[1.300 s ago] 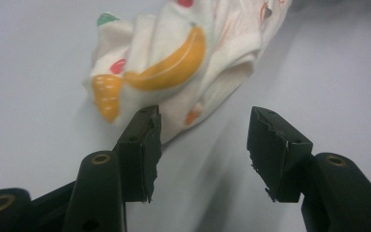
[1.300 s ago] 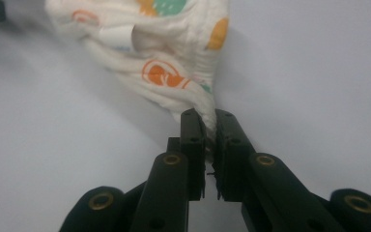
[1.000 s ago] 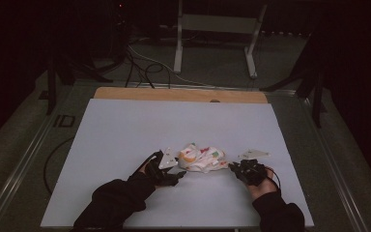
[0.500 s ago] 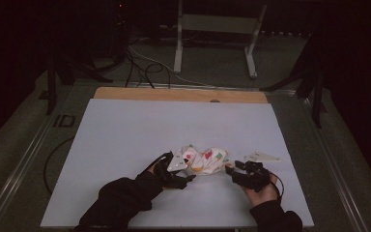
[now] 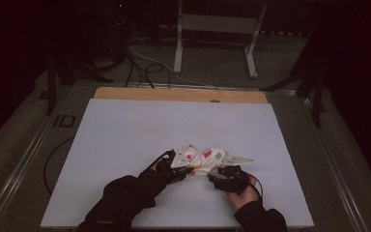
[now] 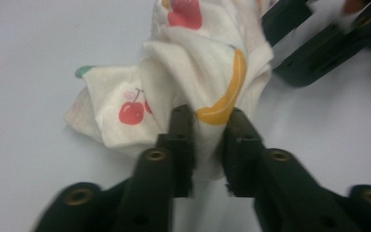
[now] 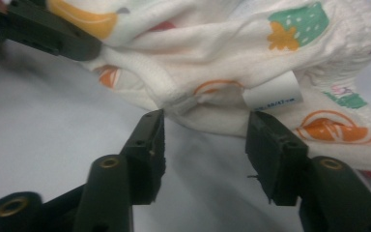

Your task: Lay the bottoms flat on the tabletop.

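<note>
White board [image 5: 125,140] covering table, wooden strip [image 5: 178,94] showing along far edge; metal stand [image 5: 217,29] and cables [image 5: 135,63] lying on floor beyond.

The right gripper [image 7: 205,128] has just been opening its jaws; they stand apart, their tips at the lower edge of a crumpled white garment [image 7: 232,63] printed with fruit, not pressing it. A small white label [image 7: 273,92] hangs from the fabric just above the right-hand jaw. The left gripper [image 7: 34,29] reaches in at the upper left, against the cloth. Pale desk [image 7: 38,116] lies beneath.
</note>
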The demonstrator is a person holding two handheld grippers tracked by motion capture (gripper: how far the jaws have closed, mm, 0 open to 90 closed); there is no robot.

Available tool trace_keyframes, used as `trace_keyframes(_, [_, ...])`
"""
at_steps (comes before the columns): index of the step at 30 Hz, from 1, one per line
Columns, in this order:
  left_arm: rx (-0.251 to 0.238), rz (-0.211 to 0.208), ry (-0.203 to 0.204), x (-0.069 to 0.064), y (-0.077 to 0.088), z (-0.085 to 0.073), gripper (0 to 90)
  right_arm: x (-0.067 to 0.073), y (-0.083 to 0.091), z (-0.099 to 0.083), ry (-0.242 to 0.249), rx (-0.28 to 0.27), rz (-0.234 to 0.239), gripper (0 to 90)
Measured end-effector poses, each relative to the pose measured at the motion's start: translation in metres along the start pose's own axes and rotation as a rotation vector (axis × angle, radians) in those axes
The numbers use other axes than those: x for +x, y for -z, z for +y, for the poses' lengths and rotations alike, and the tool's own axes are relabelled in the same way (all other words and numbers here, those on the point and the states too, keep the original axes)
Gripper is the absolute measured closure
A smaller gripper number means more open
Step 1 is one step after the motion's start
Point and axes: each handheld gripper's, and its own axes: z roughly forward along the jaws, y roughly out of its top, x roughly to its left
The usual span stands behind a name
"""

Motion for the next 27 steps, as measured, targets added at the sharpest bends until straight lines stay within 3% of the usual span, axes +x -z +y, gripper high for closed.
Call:
trace_keyframes(4, [-0.003, -0.017, 0.012, -0.002, 0.006, 0.002, 81.8, -0.002, -0.004, 0.002, -0.002, -0.007, 0.035, 53.3])
trace_keyframes(6, [-0.015, -0.035, 0.025, -0.003, 0.011, 0.003, 81.9, -0.002, -0.005, 0.002, 0.012, 0.002, 0.028, 54.1])
trace_keyframes(8, [-0.02, -0.062, 0.018, -0.007, 0.013, 0.005, 82.0, -0.004, -0.009, 0.003, 0.004, -0.001, 0.029, 63.3])
trace_keyframes(10, [-0.018, -0.093, 0.011, -0.013, 0.015, 0.006, 81.9, -0.004, -0.008, 0.005, 0.015, 0.002, 0.031, 79.5])
trace_keyframes(13, [-0.018, -0.123, -0.009, -0.025, 0.015, 0.008, 81.1, -0.006, -0.004, 0.008, 0.017, 0.022, 0.015, 83.0])
trace_keyframes(17, [-0.007, -0.23, 0.002, -0.043, 0.008, 0.008, 77.9, -0.005, 0.013, 0.017, 0.016, -0.023, -0.017, 63.5])
trace_keyframes(19, [-0.006, -0.289, -0.028, -0.052, 0.007, 0.008, 71.9, -0.001, 0.021, 0.021, 0.026, -0.071, -0.035, 56.9])
trace_keyframes(21, [-0.018, -0.28, -0.057, -0.058, 0.01, 0.01, 59.0, 0.004, 0.028, 0.025, 0.037, -0.104, -0.044, 54.4])
trace_keyframes(23, [-0.043, -0.252, -0.045, -0.056, 0.019, 0.012, 51.9, 0.008, 0.032, 0.026, 0.044, -0.129, -0.034, 53.0])
trace_keyframes(25, [-0.058, -0.202, -0.04, -0.045, 0.031, 0.011, 45.1, 0.017, 0.035, 0.027, 0.052, -0.145, -0.01, 49.6])
trace_keyframes(27, [-0.056, -0.156, -0.01, -0.032, 0.038, 0.007, 39.9, 0.028, 0.031, 0.028, 0.09, -0.142, 0.001, 43.9])
